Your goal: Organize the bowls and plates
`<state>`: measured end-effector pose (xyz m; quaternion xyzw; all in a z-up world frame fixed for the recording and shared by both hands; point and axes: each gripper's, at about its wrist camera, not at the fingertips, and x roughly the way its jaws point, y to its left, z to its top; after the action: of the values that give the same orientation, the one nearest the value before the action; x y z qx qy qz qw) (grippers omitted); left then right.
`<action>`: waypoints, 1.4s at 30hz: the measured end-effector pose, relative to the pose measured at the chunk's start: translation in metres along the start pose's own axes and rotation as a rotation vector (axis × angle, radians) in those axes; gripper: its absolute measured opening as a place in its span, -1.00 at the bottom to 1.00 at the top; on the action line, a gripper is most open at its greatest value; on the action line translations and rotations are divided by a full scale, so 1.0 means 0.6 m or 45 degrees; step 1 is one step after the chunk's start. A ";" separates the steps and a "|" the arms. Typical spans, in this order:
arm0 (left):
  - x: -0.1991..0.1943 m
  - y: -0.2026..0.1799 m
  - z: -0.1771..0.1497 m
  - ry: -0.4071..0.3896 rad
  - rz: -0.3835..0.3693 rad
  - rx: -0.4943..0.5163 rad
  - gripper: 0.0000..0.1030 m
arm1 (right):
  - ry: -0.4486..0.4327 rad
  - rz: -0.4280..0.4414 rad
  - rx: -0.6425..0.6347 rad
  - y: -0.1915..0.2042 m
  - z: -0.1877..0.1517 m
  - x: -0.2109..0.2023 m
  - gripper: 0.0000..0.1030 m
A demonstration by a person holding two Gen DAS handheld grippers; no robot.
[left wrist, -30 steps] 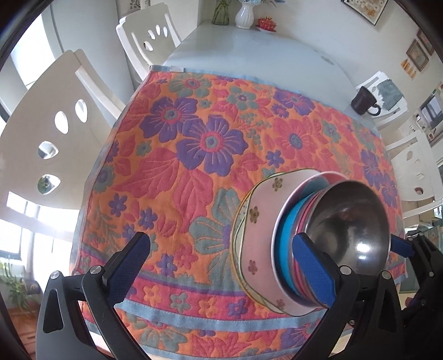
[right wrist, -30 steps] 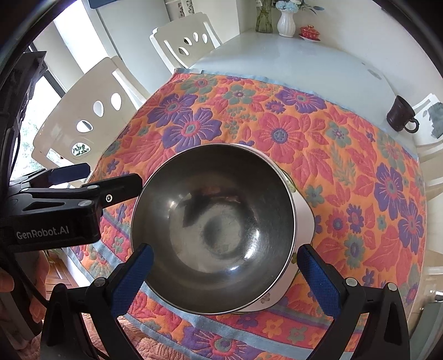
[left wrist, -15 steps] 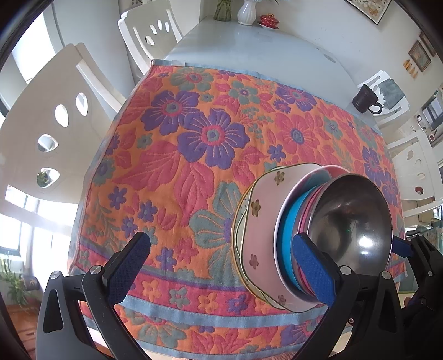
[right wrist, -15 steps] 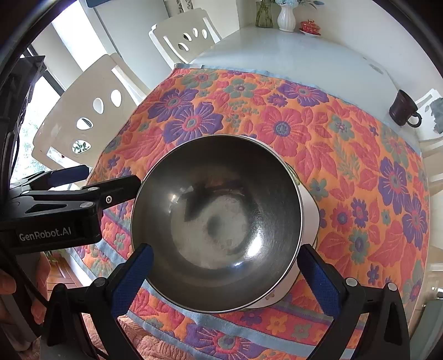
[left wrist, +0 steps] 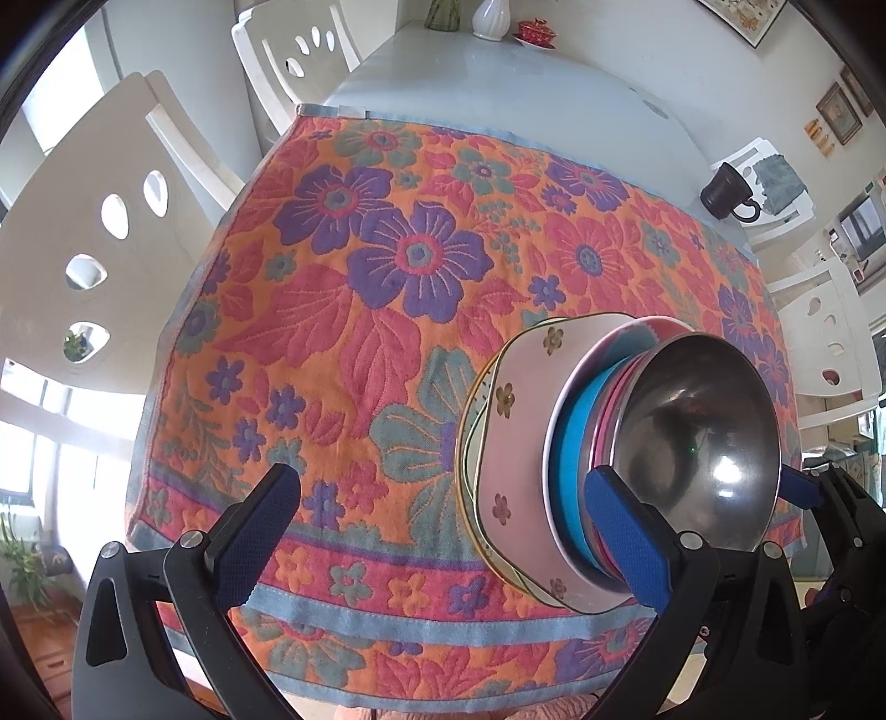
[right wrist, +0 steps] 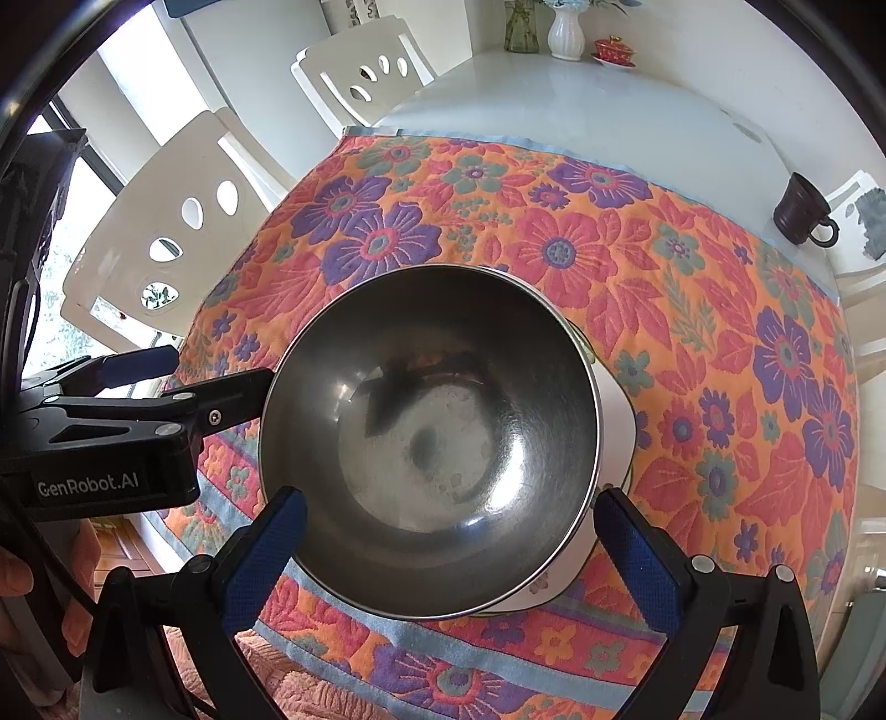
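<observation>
A stack of dishes stands on the flowered cloth (left wrist: 360, 310) near the table's front edge. A steel bowl (left wrist: 703, 443) (right wrist: 437, 437) is on top, over pink and blue plates (left wrist: 576, 471) and a white flowered square plate (left wrist: 515, 443) (right wrist: 617, 421). My left gripper (left wrist: 437, 537) is open and empty, just left of the stack, with its right finger beside the plates. It shows in the right wrist view (right wrist: 166, 382). My right gripper (right wrist: 451, 548) is open, its fingers wide on either side of the steel bowl and not touching it.
A dark mug (left wrist: 725, 191) (right wrist: 803, 219) stands at the table's far right edge. A white vase (right wrist: 565, 33) and a red lidded cup (right wrist: 612, 50) stand at the far end. White chairs (left wrist: 111, 221) stand around the table.
Both grippers have pulled back and up slightly from the stack, so more of the near cloth border shows. The stack has stayed in place. Both grippers stay open.
</observation>
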<state>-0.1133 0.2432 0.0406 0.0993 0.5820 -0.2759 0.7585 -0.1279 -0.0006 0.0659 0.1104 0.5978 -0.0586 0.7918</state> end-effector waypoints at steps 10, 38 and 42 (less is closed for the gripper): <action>0.002 0.004 -0.002 0.021 -0.002 -0.004 0.99 | -0.004 0.004 0.010 0.001 -0.001 -0.003 1.00; -0.003 0.003 -0.003 0.018 -0.005 0.030 0.99 | -0.015 -0.008 0.018 0.003 -0.004 -0.009 1.00; -0.004 0.001 -0.004 0.018 -0.003 0.032 0.99 | -0.014 -0.008 0.022 0.004 -0.005 -0.009 1.00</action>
<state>-0.1154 0.2457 0.0420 0.1100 0.5839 -0.2835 0.7527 -0.1316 0.0021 0.0708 0.1150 0.5934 -0.0668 0.7939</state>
